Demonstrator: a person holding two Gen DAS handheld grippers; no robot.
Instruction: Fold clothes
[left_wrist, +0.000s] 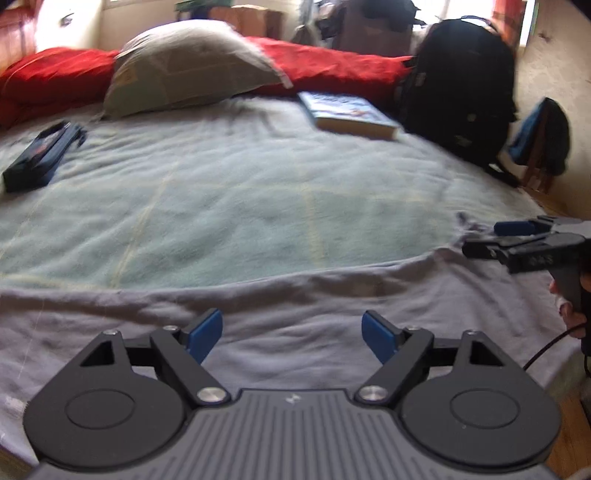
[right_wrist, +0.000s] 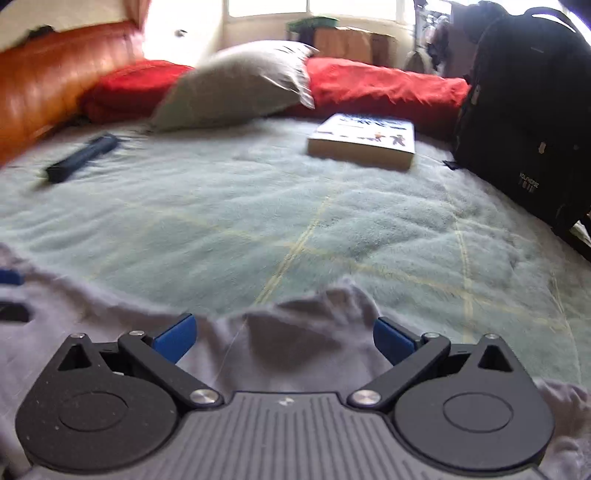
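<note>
From the left wrist view, we hold the left hand-held gripper released, its 2 blue pads spread wide with nothing between them, hovering over a soft, lavender-grey cotton garment. The garment lies spread across the near edge of the bed, on a fuzzy pale green blanket crossed by thin yellow lines. Its far edge runs as a fairly straight line across the view, which we judge to be either a first fold or just a spread-out hem; the cloth shows shallow wrinkles and no compact stack, so most of the folding looks left to do. At the right, the right hand-held gripper sits by a bunched corner of the garment. Farther off lie a thick paperback book, a flat dark blue case, a beige pillow, a red quilt and a black backpack.

From the right wrist view, the right hand-held gripper is also released, its pads apart with a raised, crumpled peak of the garment showing between them, seemingly ungripped. The cloth here is limp and rumpled, so we think this corner needs smoothing or carrying over next.
</note>
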